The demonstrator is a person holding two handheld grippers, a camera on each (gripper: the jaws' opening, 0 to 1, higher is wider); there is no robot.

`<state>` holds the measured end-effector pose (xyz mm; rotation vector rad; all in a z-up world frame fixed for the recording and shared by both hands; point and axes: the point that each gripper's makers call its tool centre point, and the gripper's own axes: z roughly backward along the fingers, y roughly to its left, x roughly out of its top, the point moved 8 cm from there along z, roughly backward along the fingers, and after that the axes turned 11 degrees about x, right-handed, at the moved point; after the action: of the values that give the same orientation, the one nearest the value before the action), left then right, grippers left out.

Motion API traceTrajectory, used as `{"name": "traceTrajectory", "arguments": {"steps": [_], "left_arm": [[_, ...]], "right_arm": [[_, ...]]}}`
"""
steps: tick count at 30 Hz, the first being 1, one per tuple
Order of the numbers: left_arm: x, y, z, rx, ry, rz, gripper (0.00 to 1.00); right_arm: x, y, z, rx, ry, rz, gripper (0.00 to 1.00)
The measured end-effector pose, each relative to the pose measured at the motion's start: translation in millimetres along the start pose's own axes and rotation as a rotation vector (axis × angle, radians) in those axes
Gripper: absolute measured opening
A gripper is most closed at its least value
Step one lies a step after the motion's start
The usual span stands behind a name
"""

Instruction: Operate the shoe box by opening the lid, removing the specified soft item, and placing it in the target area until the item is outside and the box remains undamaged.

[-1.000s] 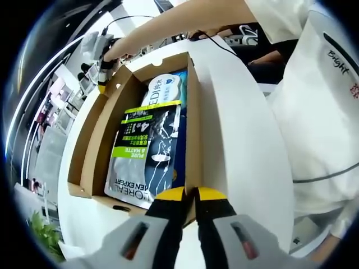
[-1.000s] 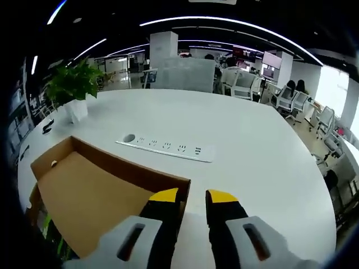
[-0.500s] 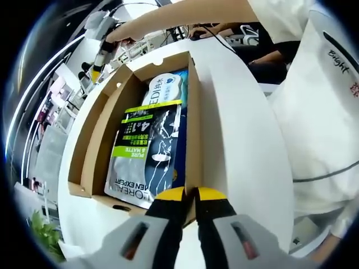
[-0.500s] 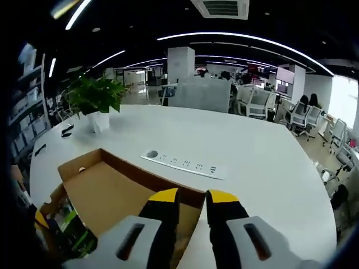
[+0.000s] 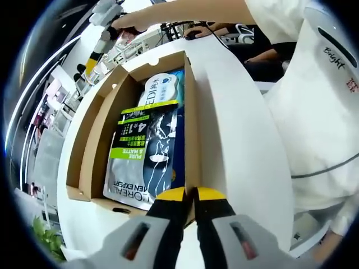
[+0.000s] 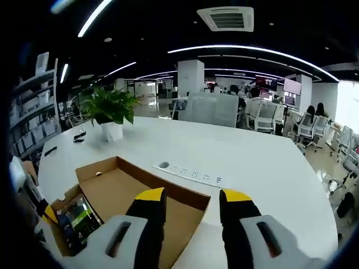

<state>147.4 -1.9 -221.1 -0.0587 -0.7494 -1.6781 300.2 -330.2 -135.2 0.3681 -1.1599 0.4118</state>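
Holding the near wall of the shoe box [image 5: 193, 117] steady looks like the left gripper [image 5: 190, 194]'s job: its jaws are pressed together on the cardboard edge directly ahead of it. The lid [image 6: 126, 193] is laid back flat below the right gripper [image 6: 189, 197], whose jaws stand apart and carry nothing. Beyond the left gripper's tips, inside the box, lies the grey and green soft packet [image 5: 145, 154] over a blue and white one [image 5: 164, 88]. To lift well, I would bring the free jaws in from above onto the packet's upper edge, keeping off the thin walls. Ahead of the right gripper the white table [image 6: 269, 168] offers wide room, apart from a power strip [image 6: 189, 173] and potted plant [image 6: 111, 112].
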Motion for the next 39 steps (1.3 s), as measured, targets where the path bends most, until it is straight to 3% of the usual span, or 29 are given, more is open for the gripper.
{"name": "traceTrajectory", "arguments": {"steps": [4,6,10,14,15,17,21,24,27,39], "left_arm": [[0.2,-0.3,-0.4,0.001,0.005,-0.036,0.05],[-0.4,1.7,-1.1,-0.029,0.014,0.037,0.05],[2.4,3.6,-2.4,-0.042,0.038,0.013,0.04],[3.9,5.4,-3.5,-0.058,0.072,0.032,0.04],[3.6,5.4,-3.4,-0.062,0.069,0.030,0.03],[3.3,5.3,-3.2,-0.069,0.065,0.027,0.03],[3.4,3.7,-2.6,-0.054,0.065,0.018,0.03],[2.9,3.0,-2.1,-0.045,0.059,0.016,0.04],[2.4,2.3,-1.7,-0.036,0.051,0.012,0.04],[1.8,2.8,-2.0,-0.036,0.050,0.028,0.04]], "right_arm": [[7.0,9.5,4.8,0.029,-0.037,0.023,0.55],[7.3,15.3,6.2,0.056,-0.025,0.063,0.48],[8.5,18.3,7.8,0.069,-0.024,0.078,0.45],[12.7,28.5,11.7,0.104,-0.061,0.086,0.56],[12.8,35.8,12.6,0.152,-0.060,0.068,0.53],[14.1,38.7,15.6,0.151,-0.068,0.044,0.47],[16.4,46.6,17.9,0.181,-0.058,0.088,0.43],[10.7,50.8,17.5,0.232,-0.002,0.100,0.43],[6.5,54.1,18.3,0.271,0.012,0.103,0.43],[9.1,69.1,40.7,0.347,-0.024,0.109,0.45]]}}
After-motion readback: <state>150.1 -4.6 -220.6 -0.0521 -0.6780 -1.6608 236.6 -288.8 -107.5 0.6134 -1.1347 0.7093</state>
